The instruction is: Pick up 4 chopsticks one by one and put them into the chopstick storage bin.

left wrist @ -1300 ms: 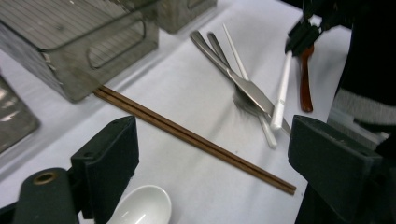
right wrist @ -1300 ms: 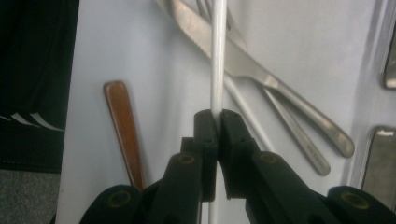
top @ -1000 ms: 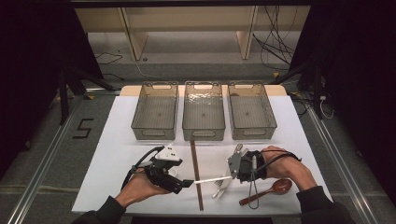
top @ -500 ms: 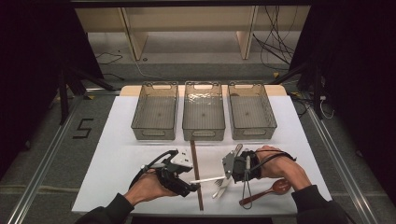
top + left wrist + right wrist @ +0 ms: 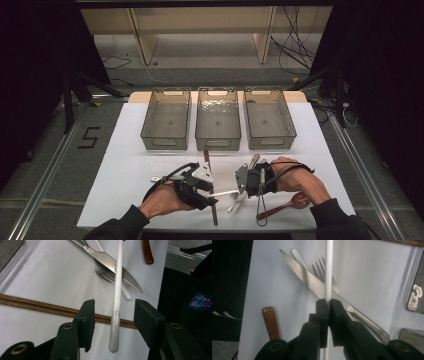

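Dark room, black on both sides; grey floor with cables, a taped figure on the floor left of the desk (image 5: pixel 125 165), pale wooden shelving at the back. Desk covered in white sheet. Three clear bins (image 5: pixel 218 120) in a row at its far edge.

Right gripper (image 5: pixel 243 181): jaws clamped on a white chopstick (image 5: pixel 117 297), which runs straight out from between them toward the left gripper (image 5: pixel 209 192). Just beyond the right jaws, under the stick, lie a steel knife (image 5: pixel 312 282) and fork (image 5: pixel 322 271), crossed. Brown wooden spoon (image 5: pixel 285 206) rests on the desk beside that hand; its handle end shows to the left of the right jaws.

Left gripper: jaws have just been closing. They stand apart, one on each side of the chopstick's free end, neither pad touching it. A pair of brown chopsticks (image 5: pixel 42 307) lies on the sheet, crossing beneath the left jaws and the white stick.
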Tool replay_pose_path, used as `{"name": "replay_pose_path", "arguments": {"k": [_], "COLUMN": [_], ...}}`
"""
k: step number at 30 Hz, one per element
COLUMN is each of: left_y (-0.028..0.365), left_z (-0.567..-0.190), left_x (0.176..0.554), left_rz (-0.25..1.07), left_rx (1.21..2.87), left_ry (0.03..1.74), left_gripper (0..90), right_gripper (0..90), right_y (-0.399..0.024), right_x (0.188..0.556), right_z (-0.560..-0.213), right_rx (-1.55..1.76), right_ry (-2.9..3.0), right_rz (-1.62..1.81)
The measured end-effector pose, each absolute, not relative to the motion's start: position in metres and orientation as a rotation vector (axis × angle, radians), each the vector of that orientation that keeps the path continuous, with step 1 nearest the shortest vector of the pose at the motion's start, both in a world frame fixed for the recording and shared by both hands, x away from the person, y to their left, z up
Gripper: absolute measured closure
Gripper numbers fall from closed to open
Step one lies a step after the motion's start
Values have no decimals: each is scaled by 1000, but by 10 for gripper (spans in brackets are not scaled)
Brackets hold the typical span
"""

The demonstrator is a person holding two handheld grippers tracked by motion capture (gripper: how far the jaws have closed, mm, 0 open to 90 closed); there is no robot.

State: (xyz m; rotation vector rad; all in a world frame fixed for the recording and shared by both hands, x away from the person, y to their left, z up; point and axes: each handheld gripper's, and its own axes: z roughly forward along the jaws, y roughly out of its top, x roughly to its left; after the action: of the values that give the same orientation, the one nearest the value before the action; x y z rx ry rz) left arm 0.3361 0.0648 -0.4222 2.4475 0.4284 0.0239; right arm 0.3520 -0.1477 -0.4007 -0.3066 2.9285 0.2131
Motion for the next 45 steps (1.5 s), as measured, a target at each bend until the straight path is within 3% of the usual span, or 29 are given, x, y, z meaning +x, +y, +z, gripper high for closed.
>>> {"name": "replay_pose_path", "arguments": {"k": [6, 21, 29, 35, 45], "left_y": [59, 54, 56, 63, 87], "left_z": [-425, -427, -423, -422, -417], "left_x": [338, 339, 338, 343, 355], "left_rz": [16, -14, 12, 55, 136], "left_rx": [2476, 2508, 2489, 2492, 2453], "left_ry": [417, 353, 357, 395, 512], "left_gripper": [569, 811, 828, 829, 829], "right_gripper": [866, 865, 840, 564, 367], "right_y": [-146, -142, -145, -158, -180], "right_x": [350, 347, 347, 349, 351], "right_z": [-399, -399, -397, -384, -384], "right_rx": [-313, -330, -336, -207, 30], "right_ry": [2928, 2915, 2888, 2832, 2787], "right_rz": [218, 228, 264, 423, 624]}}
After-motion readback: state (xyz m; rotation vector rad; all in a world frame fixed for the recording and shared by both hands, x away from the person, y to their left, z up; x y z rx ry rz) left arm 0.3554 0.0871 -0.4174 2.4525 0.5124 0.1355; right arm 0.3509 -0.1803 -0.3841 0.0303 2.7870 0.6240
